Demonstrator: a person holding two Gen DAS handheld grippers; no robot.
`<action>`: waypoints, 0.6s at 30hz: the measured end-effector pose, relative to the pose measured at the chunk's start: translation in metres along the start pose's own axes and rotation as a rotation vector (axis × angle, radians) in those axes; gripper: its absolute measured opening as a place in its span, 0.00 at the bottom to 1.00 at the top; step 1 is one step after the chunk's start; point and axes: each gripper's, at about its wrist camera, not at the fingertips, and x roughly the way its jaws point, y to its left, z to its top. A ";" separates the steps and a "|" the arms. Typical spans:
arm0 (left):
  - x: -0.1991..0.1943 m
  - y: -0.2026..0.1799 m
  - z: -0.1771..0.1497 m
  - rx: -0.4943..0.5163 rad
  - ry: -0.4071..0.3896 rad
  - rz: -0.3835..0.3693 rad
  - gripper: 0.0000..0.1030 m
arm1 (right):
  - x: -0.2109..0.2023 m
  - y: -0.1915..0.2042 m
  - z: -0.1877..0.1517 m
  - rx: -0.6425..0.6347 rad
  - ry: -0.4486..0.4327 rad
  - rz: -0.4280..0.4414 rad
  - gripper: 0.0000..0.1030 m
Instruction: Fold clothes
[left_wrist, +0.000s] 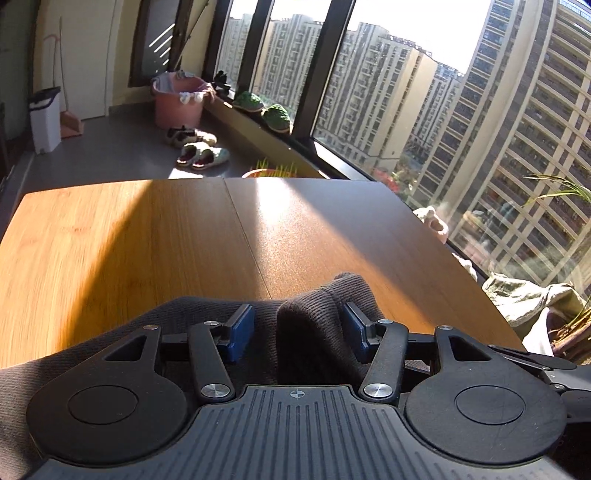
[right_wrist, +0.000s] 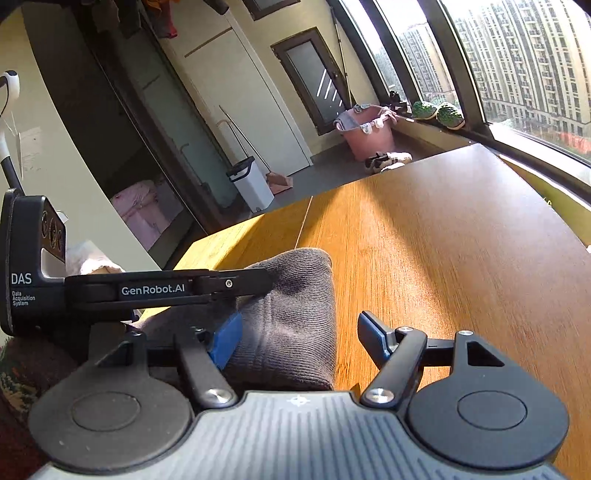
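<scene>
A dark grey knitted garment (left_wrist: 317, 314) lies at the near edge of the wooden table (left_wrist: 147, 240). Its cloth is bunched into a raised fold between the blue pads of my left gripper (left_wrist: 298, 330), which is open; the pads do not squeeze the fold. In the right wrist view the same garment (right_wrist: 295, 317) is a folded, rounded bundle on the table (right_wrist: 443, 240). My right gripper (right_wrist: 299, 339) is open around its right part: the left pad (right_wrist: 225, 339) lies against the cloth, while the right one stands clear over bare wood. The left device's black side arm (right_wrist: 166, 288) reaches over the bundle.
Beyond the table's far edge are a pink bucket (left_wrist: 179, 99), slippers (left_wrist: 201, 155) and a white bin (left_wrist: 44, 118) on the grey floor. Large windows run along the right. A pile of pale cloth (left_wrist: 524, 299) and plants sit off the table's right edge.
</scene>
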 end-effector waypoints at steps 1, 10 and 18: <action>0.000 0.004 0.000 -0.018 0.002 -0.014 0.56 | 0.008 0.003 -0.003 0.007 0.005 -0.005 0.64; -0.006 0.037 0.017 -0.138 -0.042 -0.106 0.57 | 0.014 0.023 0.002 -0.066 -0.022 -0.009 0.37; -0.016 0.034 0.057 -0.156 -0.096 -0.104 0.68 | 0.033 0.067 0.010 -0.819 -0.099 -0.469 0.10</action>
